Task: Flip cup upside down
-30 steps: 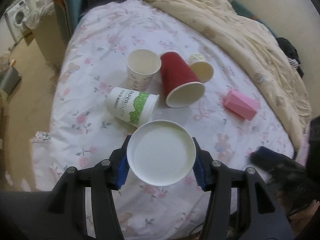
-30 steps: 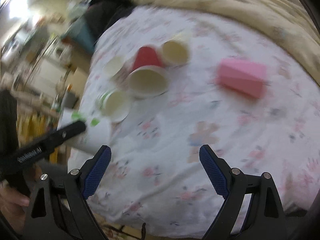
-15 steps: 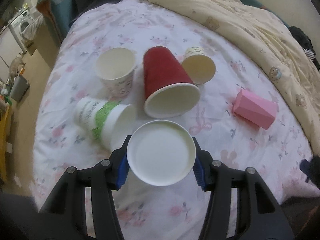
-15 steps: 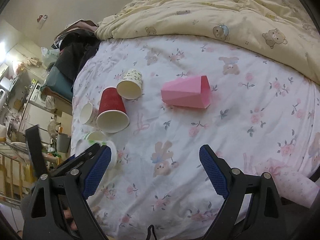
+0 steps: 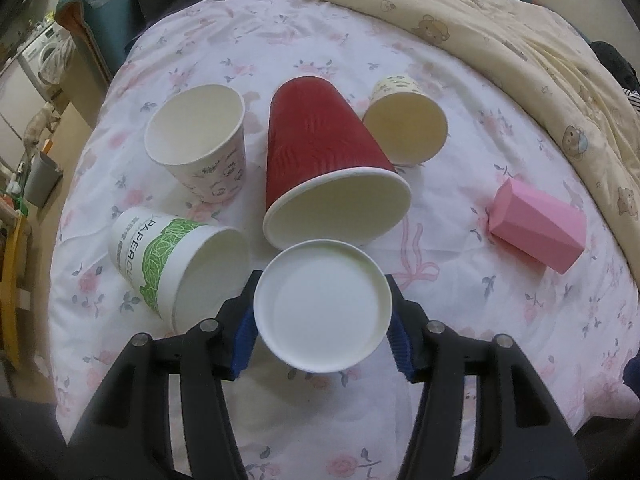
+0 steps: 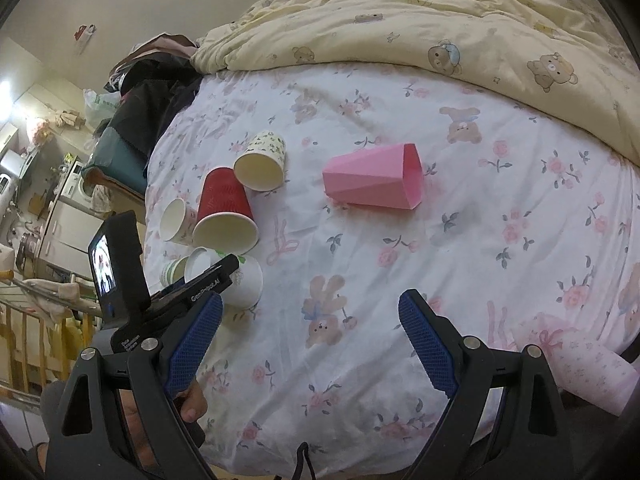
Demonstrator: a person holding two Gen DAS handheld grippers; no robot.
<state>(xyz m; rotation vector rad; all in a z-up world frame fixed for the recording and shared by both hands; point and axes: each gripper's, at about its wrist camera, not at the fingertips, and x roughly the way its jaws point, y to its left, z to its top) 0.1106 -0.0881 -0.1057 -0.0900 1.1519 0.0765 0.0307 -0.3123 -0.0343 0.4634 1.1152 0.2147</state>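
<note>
My left gripper (image 5: pixel 322 336) is shut on a white paper cup (image 5: pixel 322 306); its flat base faces the camera and its mouth points down toward the bed. In the right wrist view the held cup (image 6: pixel 244 282) sits low over the floral sheet, beside the left gripper body (image 6: pixel 188 292). My right gripper (image 6: pixel 310 338) is open and empty above the sheet near the front edge.
A red cup (image 5: pixel 320 152), a yellow floral cup (image 5: pixel 406 120), a green-print cup (image 5: pixel 180 260) and a pink faceted cup (image 5: pixel 538 226) lie on their sides. A white patterned cup (image 5: pixel 202 142) stands upright. A cream quilt (image 6: pixel 440 20) covers the far side.
My left gripper has carried the white cup forward, closer to the lying cups. The right gripper has stayed open and shifted its view only slightly.
</note>
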